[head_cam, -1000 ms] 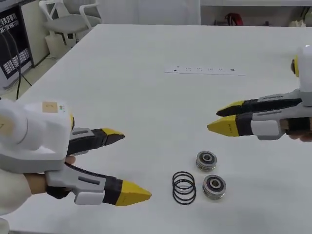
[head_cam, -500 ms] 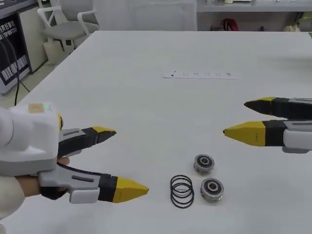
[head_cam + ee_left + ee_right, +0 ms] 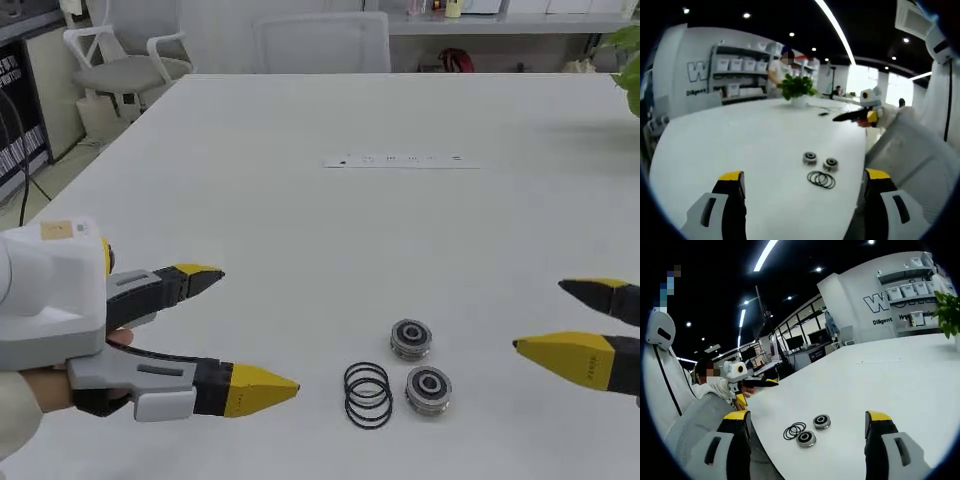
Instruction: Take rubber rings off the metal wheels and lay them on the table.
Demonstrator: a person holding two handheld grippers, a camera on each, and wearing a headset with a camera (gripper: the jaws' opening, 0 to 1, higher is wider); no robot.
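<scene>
Head view: left gripper [image 3: 252, 328] and right gripper [image 3: 542, 316] spread, empty; a low sweep could scatter thin black rubber rings [image 3: 367, 394] beside round metal wheels [image 3: 411, 338], perhaps still ringed.

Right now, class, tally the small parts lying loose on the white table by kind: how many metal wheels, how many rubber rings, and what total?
metal wheels: 2
rubber rings: 3, overlapping in one pile beside the wheels
Total: 5
</scene>
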